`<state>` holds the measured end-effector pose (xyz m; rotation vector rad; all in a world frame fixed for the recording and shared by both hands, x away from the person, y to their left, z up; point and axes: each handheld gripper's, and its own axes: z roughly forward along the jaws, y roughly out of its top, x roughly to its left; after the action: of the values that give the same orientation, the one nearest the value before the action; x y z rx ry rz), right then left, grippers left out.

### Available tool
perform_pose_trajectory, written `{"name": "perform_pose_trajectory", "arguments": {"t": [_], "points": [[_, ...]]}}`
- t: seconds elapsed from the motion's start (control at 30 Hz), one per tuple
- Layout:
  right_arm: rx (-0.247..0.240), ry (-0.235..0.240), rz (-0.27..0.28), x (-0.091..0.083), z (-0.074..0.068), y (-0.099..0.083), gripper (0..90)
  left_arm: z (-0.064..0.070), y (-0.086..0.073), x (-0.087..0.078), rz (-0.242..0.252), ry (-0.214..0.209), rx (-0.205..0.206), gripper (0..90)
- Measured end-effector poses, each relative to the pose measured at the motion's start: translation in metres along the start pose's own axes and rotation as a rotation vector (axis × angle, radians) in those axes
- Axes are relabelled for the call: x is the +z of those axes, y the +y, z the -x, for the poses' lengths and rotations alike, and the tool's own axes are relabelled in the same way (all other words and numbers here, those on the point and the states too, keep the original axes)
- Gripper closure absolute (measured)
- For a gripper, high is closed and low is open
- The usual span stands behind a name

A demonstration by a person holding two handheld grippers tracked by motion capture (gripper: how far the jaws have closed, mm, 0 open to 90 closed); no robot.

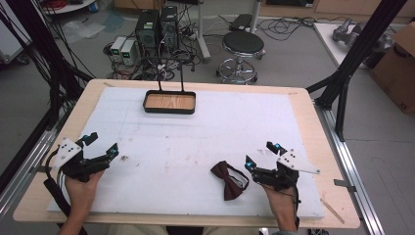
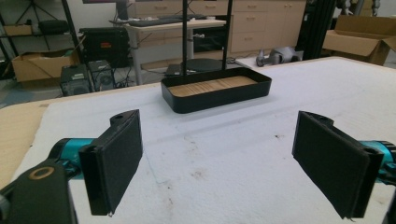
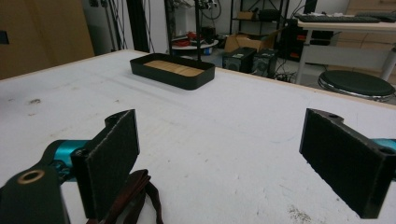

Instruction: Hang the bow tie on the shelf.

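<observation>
Stained white pad (image 1: 195, 142) on wooden table (image 1: 313, 147) — cluttered lab behind

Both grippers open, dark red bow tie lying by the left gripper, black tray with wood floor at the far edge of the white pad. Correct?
One error: the dark red bow tie lies by the right gripper, not the left gripper; the high view shows it. Both grippers are open, and the black tray with a wood floor sits at the far edge of the white pad.

White-padded table (image 1: 303, 105), tray (image 1: 169, 103), bow tie (image 1: 228, 179)
</observation>
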<state>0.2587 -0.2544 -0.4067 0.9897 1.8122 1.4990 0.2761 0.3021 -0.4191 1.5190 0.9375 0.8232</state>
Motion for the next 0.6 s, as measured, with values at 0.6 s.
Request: {"name": "perform_pose_trajectory", "arguments": {"t": [0.6], "points": [[0.001, 0.013, -0.012, 0.0009, -0.0053, 0.0000, 11.0, 0.0003, 0.0001, 0.0004, 0.008, -0.007, 0.002, 16.6]]}}
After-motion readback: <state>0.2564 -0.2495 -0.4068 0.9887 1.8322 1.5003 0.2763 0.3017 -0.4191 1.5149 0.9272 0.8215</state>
